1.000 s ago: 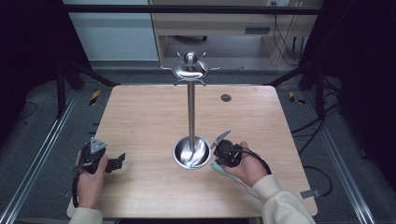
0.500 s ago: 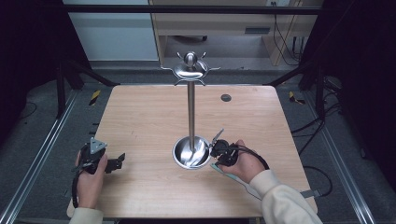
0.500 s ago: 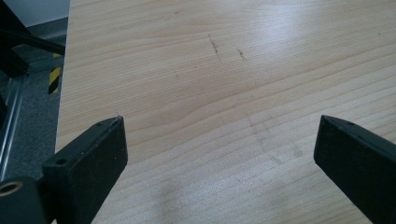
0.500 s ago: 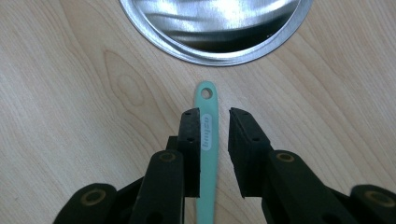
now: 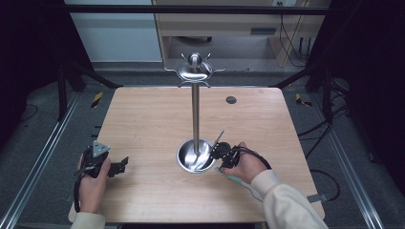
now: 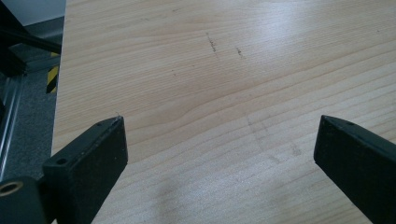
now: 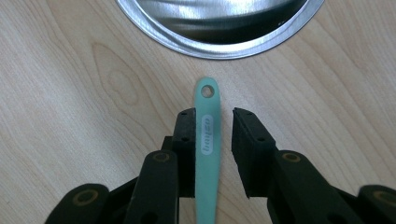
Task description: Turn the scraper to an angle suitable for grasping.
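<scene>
Wooden tabletop [image 5: 143, 124] carries everything I'm working with, so I'll read it from my left across. My left gripper [image 5: 118, 166] sits near the left front edge with its jaws spread wide over bare wood; in the left gripper view nothing lies between them [image 6: 219, 154]. I'd leave it parked there, well apart from the action.

Moving toward the middle, the steel hanging stand [image 5: 195, 105] rises from its round dish base [image 5: 184, 162], with small hooks ringing the cap at the top. The base rim [image 7: 219, 49] lies just beyond the tool I'm after.

That tool has a mint-green handle [image 7: 207, 135], lying flat on the wood just on the near right of the base, its hanging hole pointing at the rim. My right gripper [image 7: 212, 140] straddles it with the jaws part-way apart: the left jaw looks to be touching or nearly touching the handle's edge, while a clear gap remains on the other side. So nothing is clamped yet.

To do this grasp well, I'd nudge the gripper slightly so the handle sits centred, keep the jaw tips low against the table, and close slowly. I'd judge the thin flat handle could skate sideways or tip if one jaw pushes first. Gripping behind the hole leaves it free for a hook.
</scene>
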`<state>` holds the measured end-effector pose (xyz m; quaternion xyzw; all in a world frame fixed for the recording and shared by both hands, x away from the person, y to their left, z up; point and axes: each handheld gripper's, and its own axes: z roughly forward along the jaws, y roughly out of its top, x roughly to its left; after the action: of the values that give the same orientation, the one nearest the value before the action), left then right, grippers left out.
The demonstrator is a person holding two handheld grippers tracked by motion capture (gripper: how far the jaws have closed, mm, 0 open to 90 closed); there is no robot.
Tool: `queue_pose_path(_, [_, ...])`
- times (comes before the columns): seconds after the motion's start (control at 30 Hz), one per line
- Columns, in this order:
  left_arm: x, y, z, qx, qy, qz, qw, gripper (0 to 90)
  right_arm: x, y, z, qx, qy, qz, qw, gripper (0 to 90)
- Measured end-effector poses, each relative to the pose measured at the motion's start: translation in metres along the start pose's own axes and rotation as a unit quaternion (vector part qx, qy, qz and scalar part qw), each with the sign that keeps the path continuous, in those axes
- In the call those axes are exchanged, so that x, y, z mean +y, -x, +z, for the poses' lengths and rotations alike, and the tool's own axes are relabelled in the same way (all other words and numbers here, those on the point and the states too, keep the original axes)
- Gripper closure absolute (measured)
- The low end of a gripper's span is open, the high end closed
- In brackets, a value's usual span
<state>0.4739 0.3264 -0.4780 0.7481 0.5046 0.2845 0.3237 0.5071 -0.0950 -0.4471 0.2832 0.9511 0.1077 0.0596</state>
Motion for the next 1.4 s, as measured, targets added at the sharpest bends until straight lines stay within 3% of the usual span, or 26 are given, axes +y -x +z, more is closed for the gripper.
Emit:
queue_pose_path(0.3, [0.0,0.001,0.001,0.0,0.0,-0.001,1.0,2.7,-0.001,-0.002,0.006,0.012,-0.017,0.002,0.9998,70.5])
queue_pose_path(1.4, [0.0,0.001,0.001,-0.001,-0.003,0.002,1.0,2.7,-0.004,0.0,0.017,0.014,-0.037,0.011,0.9992,72.4])
